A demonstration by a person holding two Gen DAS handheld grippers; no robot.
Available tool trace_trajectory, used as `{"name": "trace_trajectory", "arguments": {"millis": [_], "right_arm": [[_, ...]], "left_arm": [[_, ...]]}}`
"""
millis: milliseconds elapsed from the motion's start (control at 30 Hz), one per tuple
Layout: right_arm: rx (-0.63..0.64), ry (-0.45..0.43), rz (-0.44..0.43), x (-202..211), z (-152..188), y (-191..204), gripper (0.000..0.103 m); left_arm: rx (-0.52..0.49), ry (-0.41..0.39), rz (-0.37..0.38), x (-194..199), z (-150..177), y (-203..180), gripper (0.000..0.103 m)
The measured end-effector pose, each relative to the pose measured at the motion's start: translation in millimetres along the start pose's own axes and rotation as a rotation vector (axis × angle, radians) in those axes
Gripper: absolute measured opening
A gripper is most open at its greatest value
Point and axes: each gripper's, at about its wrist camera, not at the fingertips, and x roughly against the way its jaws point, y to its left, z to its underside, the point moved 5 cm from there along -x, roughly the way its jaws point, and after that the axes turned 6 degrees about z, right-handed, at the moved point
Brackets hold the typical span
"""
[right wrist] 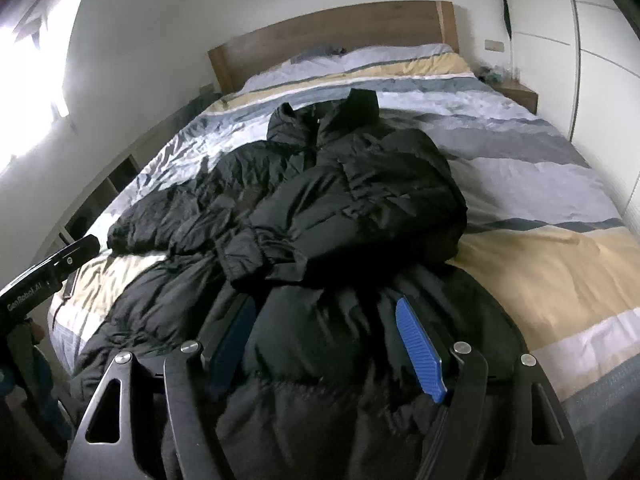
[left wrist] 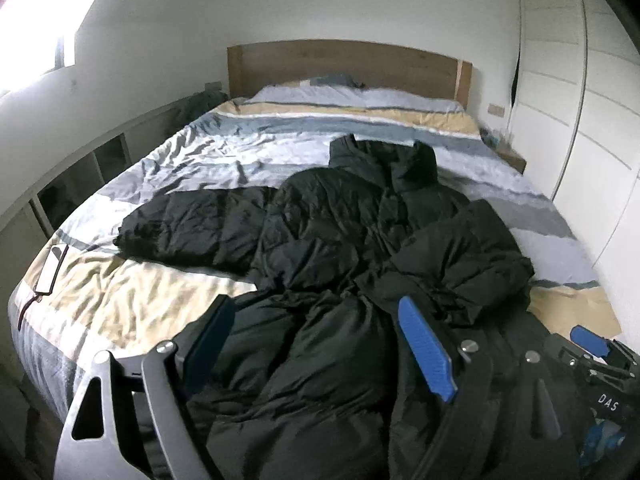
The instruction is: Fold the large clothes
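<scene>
A black puffer jacket [left wrist: 352, 216] lies on the striped bed [left wrist: 160, 296], collar toward the headboard. One sleeve [left wrist: 188, 228] stretches out to the left. The other sleeve [right wrist: 320, 232] is folded across the body. My left gripper [left wrist: 314, 300] hovers over the jacket's bunched lower hem, jaws wide apart, with puffy fabric under and between the fingers but not pinched. My right gripper [right wrist: 324, 300] stands open the same way over the hem's right part. Its blue pad [left wrist: 588, 340] shows at the lower right of the left wrist view.
A flat phone-like object with a cable [left wrist: 52, 266] lies on the bed's near left corner. Wooden headboard [left wrist: 348, 64] and pillows are at the far end. White wardrobe doors [left wrist: 580, 120] and a nightstand [left wrist: 512, 158] stand right; a low shelf [left wrist: 80, 176] runs left.
</scene>
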Motion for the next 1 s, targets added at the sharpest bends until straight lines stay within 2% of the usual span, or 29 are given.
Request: {"name": "trace_trajectory", "arguments": {"millis": [267,533,1000], "right_arm": [[-0.012,-0.019,0.034,28,6,5,0.072],[-0.030,-0.046,0.073,47,4,0,0.073],[-0.106,-0.033,0.110,35,9,-29,0.073]], "left_arm": [[0.017,-0.057,0.010,29,-2,25,0.084],[0.045,-0.026,0.032,26,1,43,0.084],[0.088,0.026,-0.011,-3,5,73,0.084]]}}
